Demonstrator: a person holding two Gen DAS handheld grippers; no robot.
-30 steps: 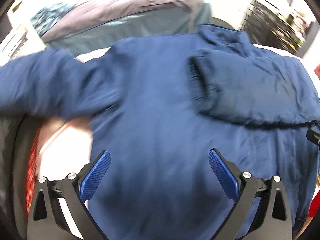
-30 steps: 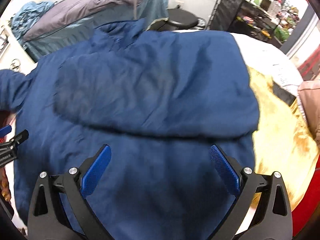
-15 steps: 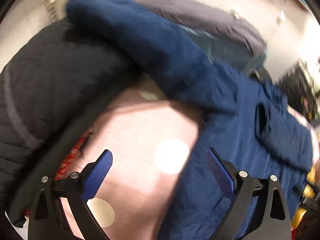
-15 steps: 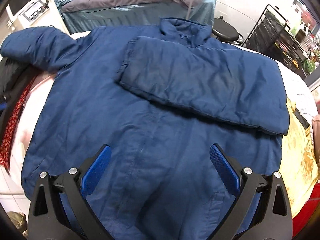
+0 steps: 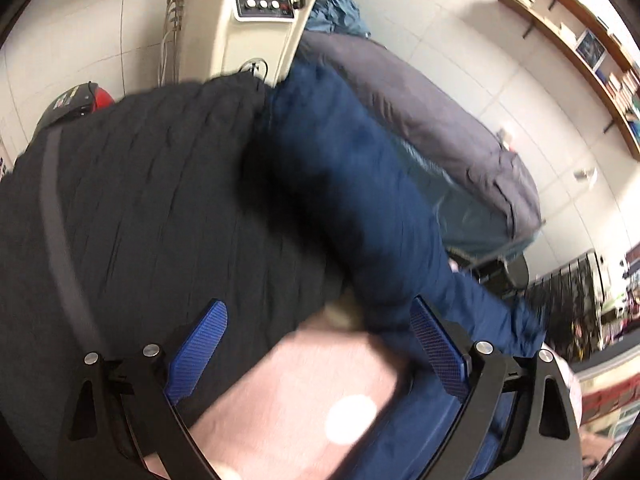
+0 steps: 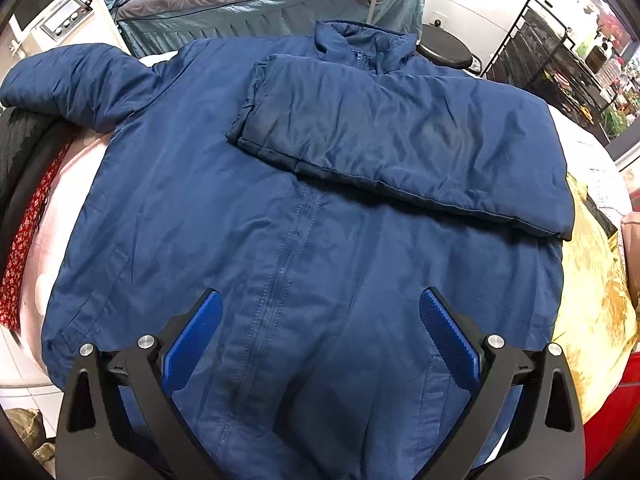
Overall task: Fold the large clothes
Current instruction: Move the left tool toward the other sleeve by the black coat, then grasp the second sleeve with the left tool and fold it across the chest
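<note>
Blue jacket (image 6: 304, 216) lies front-up, zipped, spread flat on the pink cover (image 6: 68, 184); one sleeve (image 6: 400, 144) folded across chest, other sleeve (image 5: 360, 184) out over a black coat (image 5: 152, 200). Left gripper (image 5: 318, 354) and right gripper (image 6: 318, 340) both wide apart, holding nothing.

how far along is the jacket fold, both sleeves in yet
Not yet. Done: the padded navy blue zip-up jacket lies flat, front up, with one sleeve folded across its chest. In hand: nothing is gripped; the left gripper, fingers apart, looks at the other sleeve, which lies stretched out over a black quilted garment. The right gripper is open over the hem. Left: fold that sleeve in, then the body.
</note>
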